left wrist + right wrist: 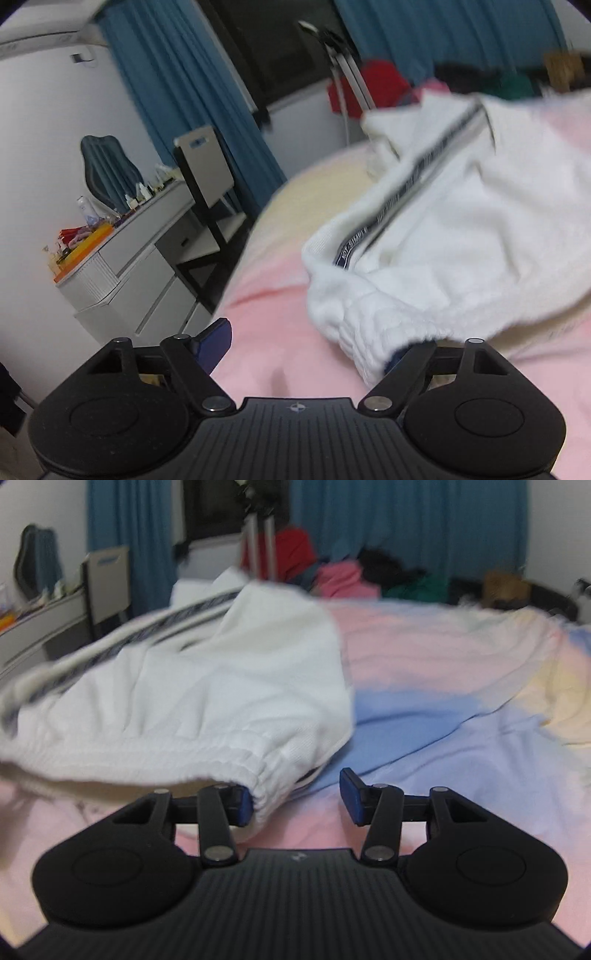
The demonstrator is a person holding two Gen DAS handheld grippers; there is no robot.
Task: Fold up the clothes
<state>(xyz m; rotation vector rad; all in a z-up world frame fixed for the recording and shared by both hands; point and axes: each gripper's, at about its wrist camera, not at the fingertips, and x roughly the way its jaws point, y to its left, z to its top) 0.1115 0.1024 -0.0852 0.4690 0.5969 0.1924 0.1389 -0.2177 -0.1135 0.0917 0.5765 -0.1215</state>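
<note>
Pastel bedspread (461,672), pink, blue and cream; blue curtains (177,96) flanking a dark window (280,48); grey drawer desk (144,266) cluttered with small items; chair (207,177) beside it; white wall (37,147); tripod legs (260,542) at the bed's far edge

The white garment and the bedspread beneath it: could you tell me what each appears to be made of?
White garment: probably soft cotton knit, matte, with a gathered elastic band and woven dark stripe. Bedspread: likely soft plush or brushed fabric, pastel, matte; blur leaves this open.
</note>
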